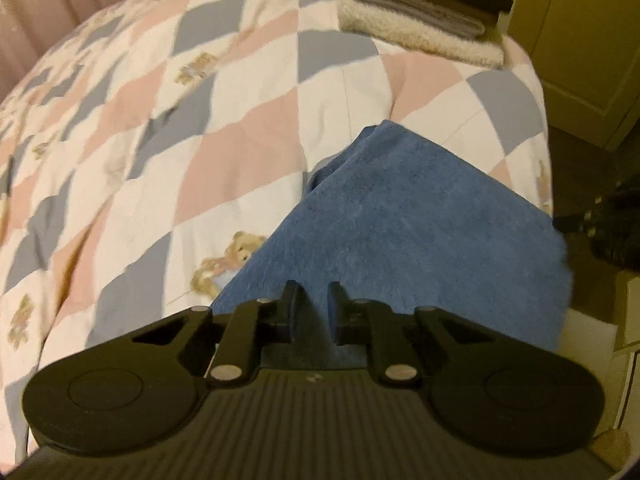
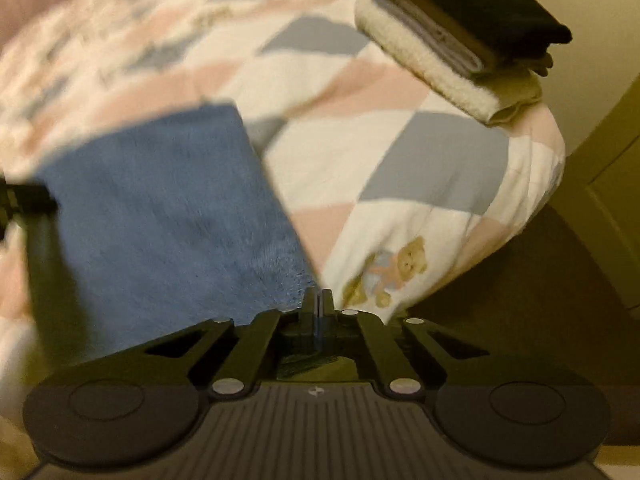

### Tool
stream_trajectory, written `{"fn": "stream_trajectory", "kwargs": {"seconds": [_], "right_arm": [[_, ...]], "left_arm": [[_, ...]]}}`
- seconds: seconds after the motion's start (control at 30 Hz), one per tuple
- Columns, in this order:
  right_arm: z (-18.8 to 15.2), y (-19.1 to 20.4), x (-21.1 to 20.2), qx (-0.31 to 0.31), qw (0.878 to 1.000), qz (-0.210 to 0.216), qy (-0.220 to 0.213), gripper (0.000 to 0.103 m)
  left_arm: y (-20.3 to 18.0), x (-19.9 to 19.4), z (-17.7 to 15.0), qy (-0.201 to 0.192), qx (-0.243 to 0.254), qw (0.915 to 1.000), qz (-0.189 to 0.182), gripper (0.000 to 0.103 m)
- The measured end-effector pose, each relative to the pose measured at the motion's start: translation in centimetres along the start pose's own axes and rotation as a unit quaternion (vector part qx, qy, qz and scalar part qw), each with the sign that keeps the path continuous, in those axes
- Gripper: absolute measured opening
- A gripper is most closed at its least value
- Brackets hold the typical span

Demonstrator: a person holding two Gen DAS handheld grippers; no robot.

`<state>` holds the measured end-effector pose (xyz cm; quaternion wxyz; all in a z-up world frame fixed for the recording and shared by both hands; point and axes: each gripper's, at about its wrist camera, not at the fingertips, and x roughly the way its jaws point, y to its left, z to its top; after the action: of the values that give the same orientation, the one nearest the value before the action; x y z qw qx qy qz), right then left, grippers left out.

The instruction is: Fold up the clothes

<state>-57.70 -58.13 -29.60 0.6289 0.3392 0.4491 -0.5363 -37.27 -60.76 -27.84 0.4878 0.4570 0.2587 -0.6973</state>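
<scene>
A blue fleecy garment (image 1: 404, 216) lies on a bed with a pink, grey and white checked quilt (image 1: 160, 120). My left gripper (image 1: 314, 300) is at the garment's near edge, its jaws a little apart with blue cloth between them. In the right wrist view the same blue garment (image 2: 172, 220) spreads up and left. My right gripper (image 2: 319, 298) is shut on its near right corner, a thin blue strip showing between the jaws. The left gripper shows at the left edge (image 2: 28, 200).
A stack of folded clothes (image 1: 424, 12), cream, grey, brown and black, sits at the bed's far right corner; it also shows in the right wrist view (image 2: 460, 36). A cupboard door (image 1: 580, 40) and dark floor (image 2: 520, 280) lie right of the bed. Curtains (image 1: 60, 0) hang behind.
</scene>
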Motion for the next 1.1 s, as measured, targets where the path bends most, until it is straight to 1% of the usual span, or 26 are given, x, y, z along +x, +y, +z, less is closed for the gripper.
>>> {"fn": "stream_trajectory", "kwargs": {"seconds": [0.03, 0.07, 0.1, 0.17, 0.23, 0.27, 0.3, 0.37, 0.4, 0.5, 0.57, 0.63, 0.7, 0.8, 0.87, 0.93, 0.97, 1.0, 1.1], "right_arm": [[0.2, 0.2, 1.0, -0.002, 1.000, -0.003, 0.012, 0.001], [0.3, 0.3, 2.0, -0.003, 1.000, -0.007, 0.023, 0.004], [0.7, 0.4, 2.0, -0.002, 1.000, -0.007, 0.027, 0.007], [1.6, 0.5, 2.0, 0.000, 0.999, -0.006, 0.034, 0.007], [2.3, 0.3, 0.3, 0.002, 1.000, -0.004, 0.010, 0.008], [2.5, 0.1, -0.7, 0.008, 1.000, 0.007, -0.005, 0.013], [2.7, 0.0, -1.3, 0.013, 1.000, 0.019, -0.014, 0.015], [3.5, 0.3, -1.5, 0.001, 0.998, 0.057, -0.026, 0.015], [3.9, 0.4, -1.5, -0.006, 0.997, 0.076, -0.033, 0.015], [6.5, 1.7, 0.3, -0.061, 0.989, 0.125, -0.041, 0.015], [8.6, 2.2, 2.3, -0.108, 0.980, 0.162, -0.051, 0.014], [10.1, 2.7, 4.5, -0.153, 0.973, 0.169, -0.049, 0.013], [11.1, 2.6, 7.2, -0.177, 0.967, 0.181, -0.014, 0.012], [11.9, 2.1, 8.5, -0.190, 0.961, 0.203, 0.003, 0.011], [12.4, 1.7, 8.0, -0.201, 0.956, 0.211, 0.009, 0.011], [12.6, 0.8, 6.9, -0.196, 0.956, 0.216, 0.009, 0.011], [12.4, 0.3, 6.0, -0.193, 0.956, 0.221, 0.007, 0.014], [12.2, -0.5, 5.1, -0.191, 0.955, 0.229, 0.003, 0.017], [10.5, -2.7, 2.2, -0.200, 0.948, 0.248, 0.003, 0.018]], "left_arm": [[-0.1, 0.8, 0.5, 0.006, 0.010, 0.9999, 0.002, 0.012], [-0.2, 1.3, 1.1, 0.011, 0.018, 0.9998, 0.004, 0.012], [-0.1, 1.5, 1.6, 0.018, 0.020, 0.9996, 0.005, 0.012], [0.3, 1.4, 2.3, 0.030, 0.014, 0.9994, 0.005, 0.012], [0.7, 0.1, 2.4, 0.037, -0.006, 0.9993, 0.009, 0.012], [0.8, -0.8, 2.3, 0.040, -0.019, 0.9990, 0.009, 0.013], [0.9, -1.6, 2.2, 0.043, -0.032, 0.9985, 0.007, 0.013], [1.2, -2.4, 1.8, 0.050, -0.061, 0.9968, 0.011, 0.014], [1.2, -2.4, 1.8, 0.058, -0.075, 0.9953, 0.020, 0.014], [1.7, -0.6, 2.5, 0.079, -0.116, 0.9885, 0.057, 0.014], [1.8, 1.5, 3.4, 0.092, -0.138, 0.9834, 0.075, 0.014], [1.6, 4.1, 4.2, 0.106, -0.144, 0.9797, 0.089, 0.014], [1.4, 6.2, 4.8, 0.121, -0.144, 0.9766, 0.104, 0.010], [0.9, 7.3, 5.9, 0.139, -0.132, 0.9735, 0.125, 0.006], [0.7, 6.0, 6.2, 0.135, -0.134, 0.9720, 0.139, 0.007], [0.3, 3.4, 5.6, 0.123, -0.152, 0.9704, 0.142, 0.009], [0.0, 2.0, 5.0, 0.118, -0.164, 0.9693, 0.140, 0.012], [-0.4, 0.5, 4.2, 0.114, -0.178, 0.9679, 0.136, 0.012], [-2.3, -2.7, 1.3, 0.121, -0.218, 0.9601, 0.126, 0.012]]}}
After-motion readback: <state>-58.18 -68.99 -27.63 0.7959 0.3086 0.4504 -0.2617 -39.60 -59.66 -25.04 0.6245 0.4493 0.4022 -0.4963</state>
